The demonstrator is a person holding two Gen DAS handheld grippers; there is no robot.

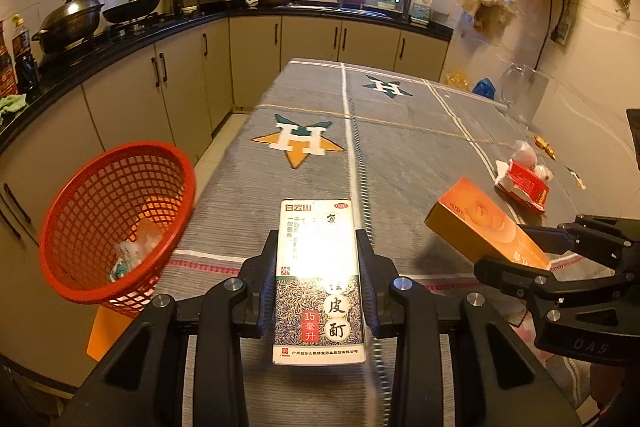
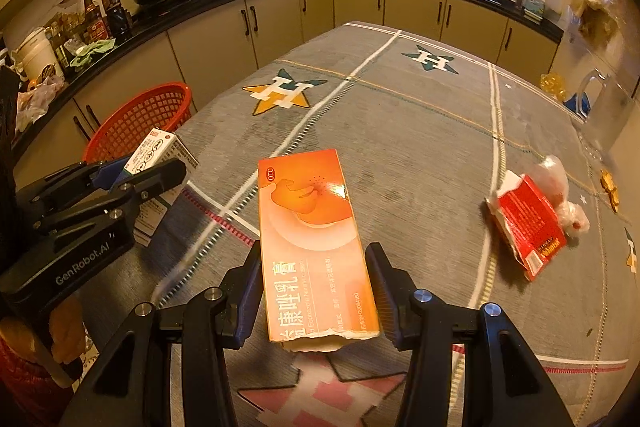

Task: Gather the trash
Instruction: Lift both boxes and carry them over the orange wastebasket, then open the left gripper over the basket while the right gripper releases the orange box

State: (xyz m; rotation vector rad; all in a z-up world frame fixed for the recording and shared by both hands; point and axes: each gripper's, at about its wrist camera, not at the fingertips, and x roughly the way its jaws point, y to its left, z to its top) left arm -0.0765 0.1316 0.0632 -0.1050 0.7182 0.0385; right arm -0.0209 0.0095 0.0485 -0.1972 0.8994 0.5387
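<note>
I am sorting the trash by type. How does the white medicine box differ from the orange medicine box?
The white medicine box is white with a dark leafy lower part; the orange medicine box is orange and looks longer. The white one's ends look intact; the orange one's near end is torn. The left tongs hold the white, the right tongs the orange. Both are printed cartons held above the table.

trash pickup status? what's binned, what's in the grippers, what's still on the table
Done: some crumpled wrappers already lie in the red basket. In hand: the left gripper clamps a white medicine box, the right gripper an orange ointment box, neither dropped yet. Left: a torn red box with a plastic bag and small gold scraps on the table.
</note>
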